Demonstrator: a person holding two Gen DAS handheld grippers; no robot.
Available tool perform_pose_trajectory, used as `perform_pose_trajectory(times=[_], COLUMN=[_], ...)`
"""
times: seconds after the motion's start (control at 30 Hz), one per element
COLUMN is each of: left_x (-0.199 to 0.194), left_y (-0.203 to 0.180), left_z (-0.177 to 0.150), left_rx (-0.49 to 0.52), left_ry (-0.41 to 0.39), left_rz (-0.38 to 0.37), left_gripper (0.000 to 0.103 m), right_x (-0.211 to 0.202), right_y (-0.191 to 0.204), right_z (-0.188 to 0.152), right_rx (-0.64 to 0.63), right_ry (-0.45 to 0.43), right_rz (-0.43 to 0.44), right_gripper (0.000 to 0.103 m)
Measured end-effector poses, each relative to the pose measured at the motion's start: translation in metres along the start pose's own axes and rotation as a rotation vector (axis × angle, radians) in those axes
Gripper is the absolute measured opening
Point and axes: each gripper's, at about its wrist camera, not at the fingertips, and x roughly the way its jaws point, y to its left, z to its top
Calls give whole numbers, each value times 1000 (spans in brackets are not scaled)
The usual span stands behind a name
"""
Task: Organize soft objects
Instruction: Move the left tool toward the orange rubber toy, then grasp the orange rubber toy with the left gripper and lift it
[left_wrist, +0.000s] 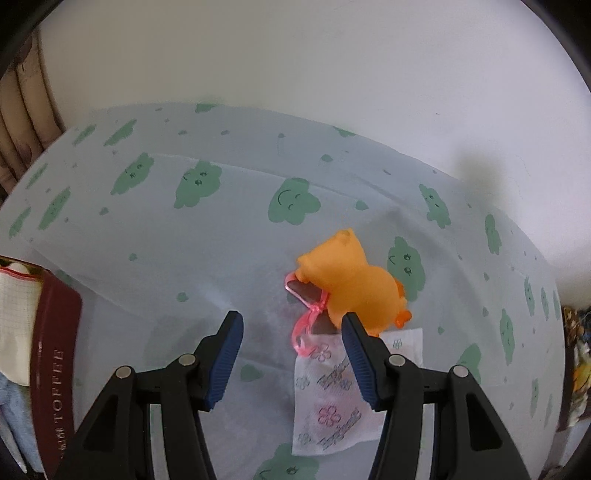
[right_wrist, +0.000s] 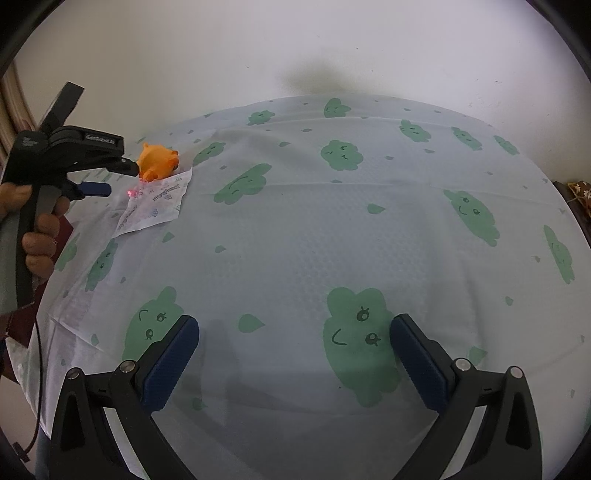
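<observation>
Left wrist view cuts off a lot: your left tongs (left_wrist: 291, 321) stand fairly wide with nothing between the pads, and the right-hand finger covers part of the orange squishy animal toy (left_wrist: 354, 280), so you can't tell if it's touching the toy. The pink ribbon loop (left_wrist: 306, 325) on the toy and the dark tag under it are hard to make out. The toy sits half on a white tissue packet with flower print (left_wrist: 328, 402), whose lettering is too blurry to read. A dark red book (left_wrist: 55, 362) is clipped by the left edge. In the other view your right tongs (right_wrist: 295, 343) hang wide apart and empty, well away from the toy, over the white tablecloth with green cloud faces (right_wrist: 295, 240) on the tabletop, against a plain white wall (right_wrist: 295, 44).
</observation>
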Motion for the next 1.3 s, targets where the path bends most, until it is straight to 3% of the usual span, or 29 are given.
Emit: perform_pose_trajectory(times=[0.43, 0.57, 0.93, 1.3], left_x=[0, 10, 20, 26], left_y=[5, 18, 20, 16], left_z=[17, 20, 31, 39], left_rx=[-61, -142, -252, -344], left_ry=[8, 76, 143, 201], left_rz=[-12, -66, -147, -283], left_gripper=[57, 57, 57, 57], right_x=[0, 1, 1, 0], right_y=[0, 0, 0, 1], right_z=[0, 1, 0, 0], right_rx=[3, 4, 5, 5], right_ry=[-2, -2, -4, -6], right_rz=[5, 7, 13, 23], right_gripper=[103, 103, 103, 103])
